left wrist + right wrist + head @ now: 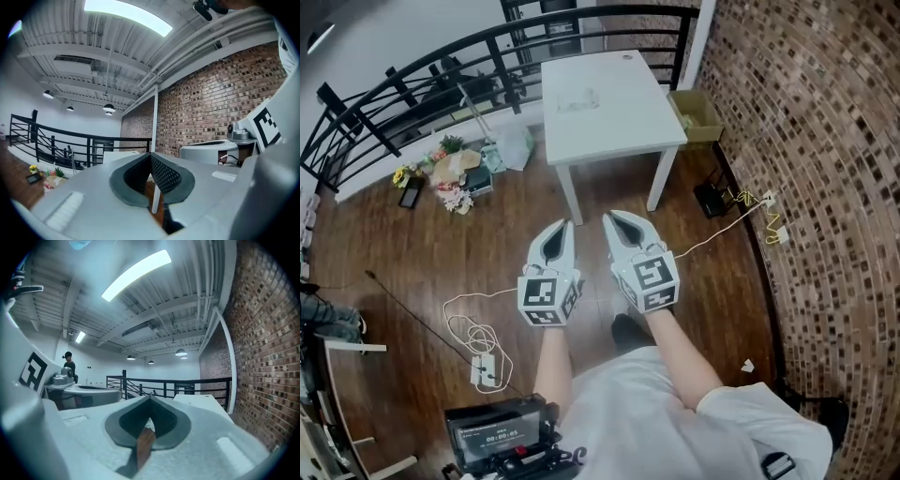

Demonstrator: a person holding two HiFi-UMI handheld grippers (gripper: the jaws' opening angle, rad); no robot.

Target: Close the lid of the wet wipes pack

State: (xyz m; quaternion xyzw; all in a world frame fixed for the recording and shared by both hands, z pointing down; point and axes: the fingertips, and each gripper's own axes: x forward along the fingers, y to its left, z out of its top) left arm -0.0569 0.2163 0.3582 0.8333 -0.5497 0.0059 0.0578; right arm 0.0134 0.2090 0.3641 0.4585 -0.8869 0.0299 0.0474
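Jaws together — white table (pixel 628 112) ahead

White table (pixel 609 112) standing on wood floor (pixel 403 253), at 12 o'clock in head view. Pale flat pack (pixel 578 98) lying on tabletop, toward its 9 o'clock side. Cardboard box (pixel 697 114) sitting on floor just beside table, at its 3 o'clock. Heap of flowers and bags (pixel 457 172) lying at table's 8 o'clock. Black box (pixel 711 200) with yellow cable (pixel 755 208) sitting at table's 4 o'clock. White cable (pixel 469 323) coiling at view's 8 o'clock, power strip (pixel 485 371) lying beside it.
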